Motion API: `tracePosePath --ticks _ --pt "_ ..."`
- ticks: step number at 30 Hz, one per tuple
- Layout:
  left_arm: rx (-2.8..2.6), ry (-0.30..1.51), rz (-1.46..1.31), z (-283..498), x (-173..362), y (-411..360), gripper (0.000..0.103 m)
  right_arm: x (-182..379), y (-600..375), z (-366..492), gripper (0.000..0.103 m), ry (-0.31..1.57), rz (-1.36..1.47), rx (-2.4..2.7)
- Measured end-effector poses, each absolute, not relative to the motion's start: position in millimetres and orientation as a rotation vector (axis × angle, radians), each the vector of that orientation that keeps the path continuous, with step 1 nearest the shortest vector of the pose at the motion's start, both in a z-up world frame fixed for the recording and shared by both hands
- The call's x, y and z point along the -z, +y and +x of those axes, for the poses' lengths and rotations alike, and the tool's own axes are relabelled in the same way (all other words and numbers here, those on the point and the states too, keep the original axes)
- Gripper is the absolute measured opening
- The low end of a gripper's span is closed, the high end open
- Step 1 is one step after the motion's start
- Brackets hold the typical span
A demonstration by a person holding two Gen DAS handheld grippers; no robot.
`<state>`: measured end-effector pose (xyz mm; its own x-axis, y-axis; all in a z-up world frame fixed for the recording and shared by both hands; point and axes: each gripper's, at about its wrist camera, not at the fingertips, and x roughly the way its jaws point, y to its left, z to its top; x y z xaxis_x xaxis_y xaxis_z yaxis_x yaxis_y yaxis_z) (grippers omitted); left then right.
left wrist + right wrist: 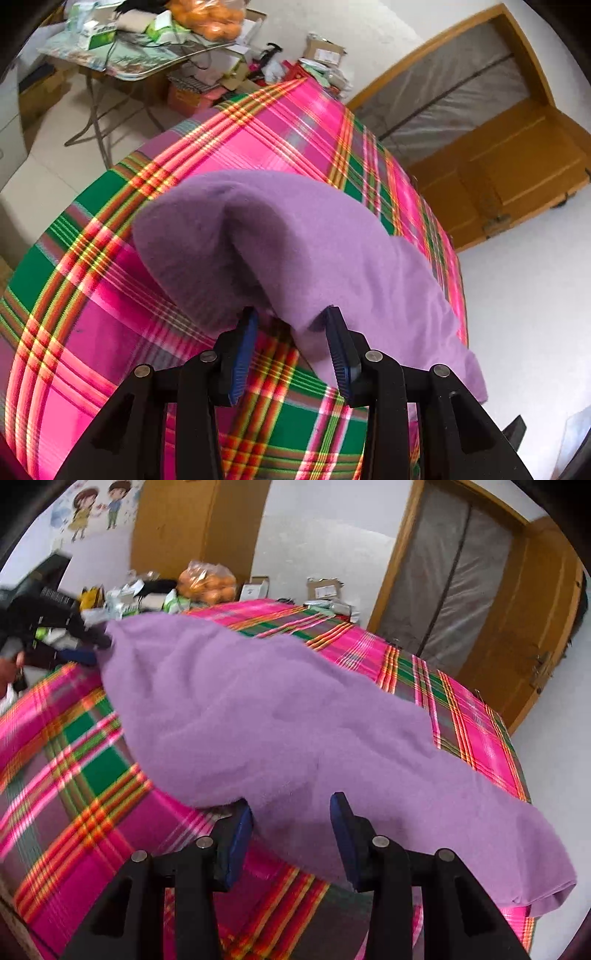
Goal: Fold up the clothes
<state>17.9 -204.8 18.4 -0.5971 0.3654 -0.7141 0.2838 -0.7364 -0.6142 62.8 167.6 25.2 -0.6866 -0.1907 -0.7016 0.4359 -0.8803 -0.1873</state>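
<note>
A purple fleece garment (295, 236) lies partly raised over a surface covered by a pink, green and orange plaid cloth (110, 295). In the left wrist view my left gripper (291, 314) has its blue pads closed on a bunched fold of the garment, which tents up from the plaid cloth. My right gripper (291, 805) grips another edge of the purple garment (258, 709), which is lifted with shadow beneath it. In the right wrist view the left gripper (98, 650) appears at the far left, holding the garment's far corner.
A folding table (129, 62) piled with boxes and a bag of oranges (207, 583) stands beyond the plaid cloth (92, 775). Cardboard boxes (325, 51) sit on the floor by the wall. A wooden door (535, 627) stands open on the right.
</note>
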Motion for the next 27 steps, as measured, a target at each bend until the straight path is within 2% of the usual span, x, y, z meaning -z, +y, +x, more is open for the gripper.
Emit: tracePosePath --ticks 2,5,7,8,9,17,27 --pt "-2.521 -1.128 -1.387 16.4 -17.5 -206.2 0.039 -28.8 172.9 57.4 0.038 0.430 1.008 2.568" --pt "-2.517 -1.121 -1.385 14.2 -18.2 -206.3 0.040 -32.1 179.1 47.3 0.023 0.366 1.028 2.585" --pt "-2.516 -1.126 -1.372 16.9 -21.7 -206.3 0.039 -34.8 184.1 44.0 0.017 0.304 1.036 2.578" --pt "-2.516 -1.131 -1.360 16.9 -22.9 -207.0 0.039 -36.6 186.2 42.4 0.009 0.279 1.039 2.574" --pt "-2.519 -1.131 -1.353 16.8 -24.0 -207.3 0.040 -38.5 188.2 40.8 0.007 0.253 1.042 2.570" --pt "-2.516 -1.125 -1.371 7.4 -23.3 -208.5 0.040 -69.5 210.9 34.9 0.004 0.001 0.935 2.669" --pt "-2.374 -1.173 -1.353 17.5 -17.3 -197.1 0.041 -93.6 213.1 16.7 0.004 -0.024 0.858 2.728"
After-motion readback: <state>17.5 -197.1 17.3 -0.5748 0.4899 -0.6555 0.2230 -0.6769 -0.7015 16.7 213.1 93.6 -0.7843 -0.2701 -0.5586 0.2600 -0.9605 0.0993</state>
